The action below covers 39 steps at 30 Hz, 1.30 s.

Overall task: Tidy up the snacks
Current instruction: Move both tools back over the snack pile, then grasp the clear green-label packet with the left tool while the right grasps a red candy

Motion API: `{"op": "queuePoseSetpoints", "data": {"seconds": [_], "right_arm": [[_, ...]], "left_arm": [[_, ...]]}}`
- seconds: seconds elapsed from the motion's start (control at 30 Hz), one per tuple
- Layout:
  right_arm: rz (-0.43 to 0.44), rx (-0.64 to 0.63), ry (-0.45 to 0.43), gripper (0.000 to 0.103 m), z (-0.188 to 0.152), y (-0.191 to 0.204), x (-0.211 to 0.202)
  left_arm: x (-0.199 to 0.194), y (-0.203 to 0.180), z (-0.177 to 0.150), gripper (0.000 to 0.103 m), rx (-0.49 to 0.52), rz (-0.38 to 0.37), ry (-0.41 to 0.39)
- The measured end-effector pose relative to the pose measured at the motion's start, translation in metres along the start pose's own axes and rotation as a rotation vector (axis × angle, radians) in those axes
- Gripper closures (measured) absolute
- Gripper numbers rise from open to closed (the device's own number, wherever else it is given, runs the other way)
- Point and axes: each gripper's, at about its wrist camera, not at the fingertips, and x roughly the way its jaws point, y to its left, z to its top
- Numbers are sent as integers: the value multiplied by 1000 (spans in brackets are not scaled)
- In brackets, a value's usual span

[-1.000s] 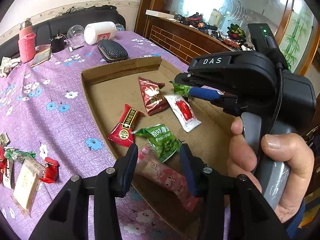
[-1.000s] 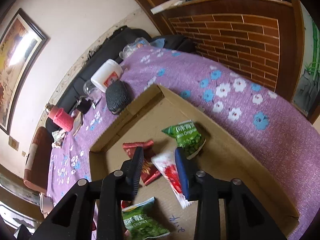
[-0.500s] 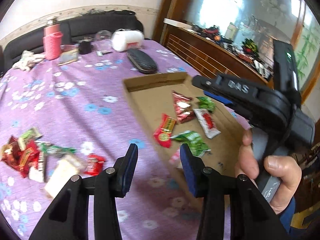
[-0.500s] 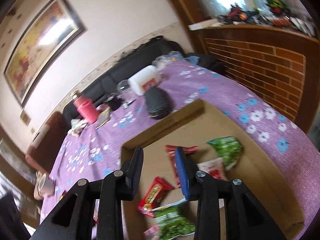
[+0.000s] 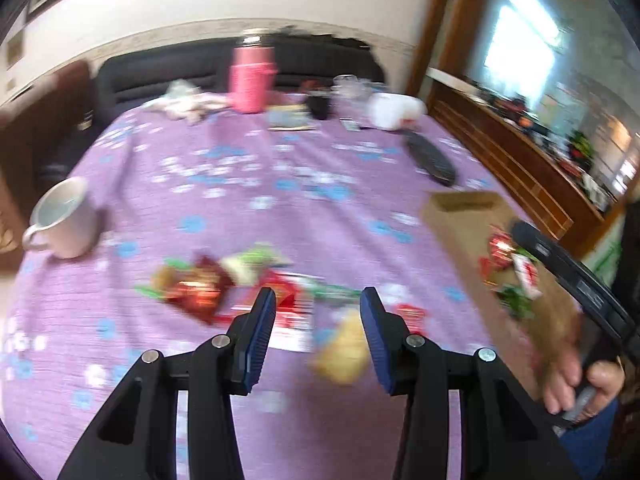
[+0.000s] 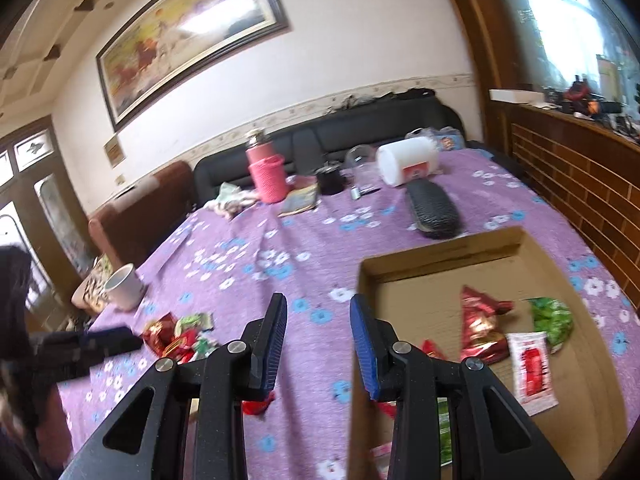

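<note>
My left gripper (image 5: 317,300) is open and holds nothing. It hangs over a blurred pile of loose snack packets (image 5: 224,284) on the purple flowered cloth. A yellow packet (image 5: 344,352) and a small red one (image 5: 412,314) lie just ahead of it. The cardboard box (image 5: 460,216) at the right holds several packets. My right gripper (image 6: 318,304) is open and empty over the box's left rim (image 6: 440,248). Inside lie a red-brown packet (image 6: 480,328), a green packet (image 6: 554,318) and a white-and-red packet (image 6: 530,364). The pile (image 6: 176,332) lies at the left, by the left gripper (image 6: 120,342).
A white mug (image 6: 124,286) stands near the table's left edge. A pink bottle (image 6: 266,172), a white jar (image 6: 408,160) and a black case (image 6: 434,210) sit at the far end, with a black sofa behind. A wooden brick-patterned partition (image 6: 580,168) runs along the right.
The left gripper swung left from above the box to above the loose pile. The right gripper rolled upright and drew back to the box's left rim. Both jaws kept their gaps.
</note>
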Motion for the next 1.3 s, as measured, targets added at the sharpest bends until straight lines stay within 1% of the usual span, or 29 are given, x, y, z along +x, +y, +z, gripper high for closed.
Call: {"op": "queuePoseSetpoints", "data": {"seconds": [0.07, 0.13, 0.17, 0.27, 0.33, 0.53, 0.73, 0.77, 0.8, 0.87, 0.93, 1.0, 1.07, 1.2, 1.27, 1.3], "right_arm": [[9, -11, 8, 68, -2, 3, 3], [23, -17, 17, 68, -3, 6, 6], [22, -16, 19, 68, -4, 7, 6], [21, -13, 33, 68, -4, 6, 11], [17, -15, 39, 68, -6, 6, 13], [12, -21, 55, 68, -7, 8, 16], [22, -37, 62, 68, -9, 12, 18], [25, -38, 64, 68, -9, 12, 18], [30, -39, 67, 68, -10, 13, 19], [33, -45, 72, 68, -10, 15, 20], [43, -51, 78, 68, -10, 16, 21], [49, -55, 87, 68, -11, 18, 23], [51, -57, 95, 68, -11, 19, 24], [66, -58, 130, 66, -13, 23, 29], [54, -65, 163, 66, -16, 28, 33], [53, -60, 194, 66, -18, 31, 36]], "left_arm": [[4, 30, 5, 60, -32, 33, 13], [9, 61, 12, 60, -70, 101, 20], [14, 76, 15, 60, -94, 119, 32], [31, 109, 20, 60, -171, 90, 91], [44, 120, 20, 60, -194, 79, 123], [68, 122, 18, 61, -181, 96, 167], [82, 118, 11, 61, -153, 143, 158], [83, 118, 10, 62, -148, 152, 145], [82, 116, 8, 67, -138, 168, 134], [82, 111, 5, 70, -108, 214, 117], [79, 107, 3, 74, -94, 233, 105], [73, 102, 4, 83, -71, 262, 94], [65, 101, 4, 83, -69, 255, 94], [42, 99, 4, 83, -75, 224, 62], [32, 98, 3, 83, -86, 202, 51], [26, 98, 3, 83, -97, 184, 41]]}}
